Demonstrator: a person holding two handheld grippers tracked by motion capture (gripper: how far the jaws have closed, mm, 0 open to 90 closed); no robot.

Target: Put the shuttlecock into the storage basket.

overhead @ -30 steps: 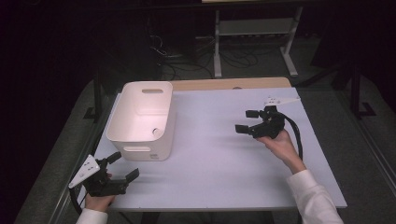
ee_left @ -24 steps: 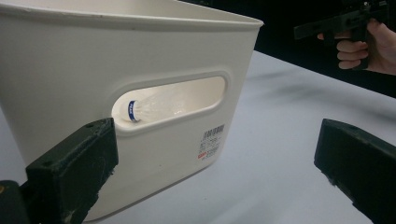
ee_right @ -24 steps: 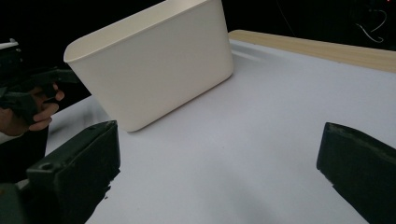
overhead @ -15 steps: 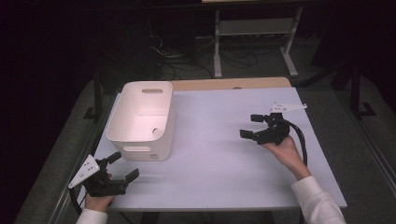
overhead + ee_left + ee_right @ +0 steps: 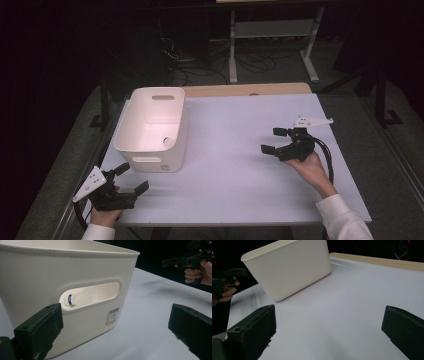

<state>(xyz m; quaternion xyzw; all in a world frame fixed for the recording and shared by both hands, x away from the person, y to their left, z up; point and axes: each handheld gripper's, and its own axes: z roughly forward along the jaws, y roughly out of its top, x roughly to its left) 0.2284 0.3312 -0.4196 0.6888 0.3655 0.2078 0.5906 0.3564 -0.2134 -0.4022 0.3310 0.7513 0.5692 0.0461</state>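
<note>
Shuttlecock (image 5: 75,299) lies inside the white bin (image 5: 150,145), cork toward the near handle slot. Left gripper (image 5: 131,179) hovers just beside it, wide open, empty; right gripper (image 5: 276,141) gapes empty, well apart across the surface (image 5: 235,185).

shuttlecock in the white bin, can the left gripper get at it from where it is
Probably not directly: the shuttlecock lies inside the bin, behind its wall. The left gripper, open, would likely need to go over the open rim.
</note>
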